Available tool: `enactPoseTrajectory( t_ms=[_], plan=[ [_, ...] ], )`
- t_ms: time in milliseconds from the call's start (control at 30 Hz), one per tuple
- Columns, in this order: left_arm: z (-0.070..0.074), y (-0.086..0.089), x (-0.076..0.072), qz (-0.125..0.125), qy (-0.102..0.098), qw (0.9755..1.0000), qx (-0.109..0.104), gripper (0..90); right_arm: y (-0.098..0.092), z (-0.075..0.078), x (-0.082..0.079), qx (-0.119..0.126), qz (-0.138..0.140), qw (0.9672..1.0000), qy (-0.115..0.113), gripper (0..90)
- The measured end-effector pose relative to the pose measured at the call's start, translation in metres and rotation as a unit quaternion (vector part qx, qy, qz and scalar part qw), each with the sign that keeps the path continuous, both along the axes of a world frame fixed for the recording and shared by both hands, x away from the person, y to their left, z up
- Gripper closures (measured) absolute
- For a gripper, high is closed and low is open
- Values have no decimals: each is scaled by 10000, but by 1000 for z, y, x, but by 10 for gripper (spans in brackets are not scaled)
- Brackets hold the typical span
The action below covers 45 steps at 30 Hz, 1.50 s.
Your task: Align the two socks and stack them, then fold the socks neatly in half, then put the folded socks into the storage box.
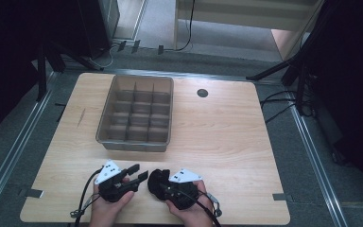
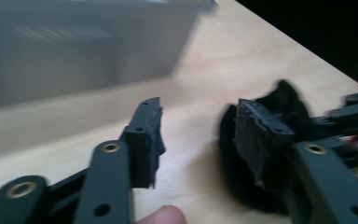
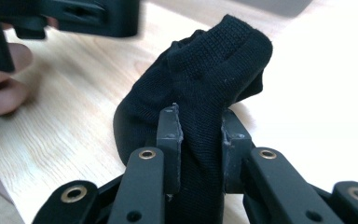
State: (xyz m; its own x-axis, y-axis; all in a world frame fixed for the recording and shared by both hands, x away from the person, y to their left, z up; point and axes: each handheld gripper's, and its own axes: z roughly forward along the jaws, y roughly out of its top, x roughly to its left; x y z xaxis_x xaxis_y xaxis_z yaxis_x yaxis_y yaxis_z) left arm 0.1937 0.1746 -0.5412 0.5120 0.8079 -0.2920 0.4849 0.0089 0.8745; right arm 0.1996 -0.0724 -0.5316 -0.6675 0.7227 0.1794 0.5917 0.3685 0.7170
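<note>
A black knitted cloth bundle point(image 3: 205, 70) lies on the wooden table near its front edge, also seen as a dark lump point(image 1: 154, 179) in the high view. My right gripper point(image 3: 199, 126) is shut on the black cloth, both pads pressing into the fabric; from above it point(image 1: 164, 188) points left. My left gripper point(image 2: 198, 121) stands open with bare table between its jaws, and the black cloth point(image 2: 286, 95) sits just beyond its right jaw. In the high view the left gripper point(image 1: 139, 171) points right toward the cloth, a little apart from it.
A grey tray point(image 1: 105, 113) divided into several compartments stands behind the grippers at the table's left middle; its wall point(image 2: 74, 51) is blurred in the left gripper view. A dark round hole point(image 1: 202, 92) marks the table's far side. Dark stands and cables flank the table.
</note>
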Motion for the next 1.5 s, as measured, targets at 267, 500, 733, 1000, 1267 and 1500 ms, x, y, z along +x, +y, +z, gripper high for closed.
enactPoseTrajectory(
  t_ms=[267, 500, 733, 1000, 1267, 1500],
  plan=[
    [11, 49, 2, 1020, -146, 9947, 77, 316, -13, 23, 7, 112, -212, 9996, -132, 736],
    [15, 93, -5, 1474, -328, 9879, 356, 244, -21, 38, 15, 125, -281, 9993, -204, 734],
    [13, 133, -9, 1622, -145, 9849, 582, 148, -20, 51, 25, 203, -349, 9989, -243, 732],
    [8, 171, -13, 1832, -179, 9821, 410, 103, -18, 66, 41, 254, -454, 9980, -353, 730],
    [-3, 172, -5, 1710, -76, 9836, 571, 94, -9, 85, 63, 194, -420, 9981, -406, 728],
    [-7, 176, -2, 1765, 0, 9829, 522, 94, 3, 100, 87, 89, -366, 9983, -438, 728]
  ],
)
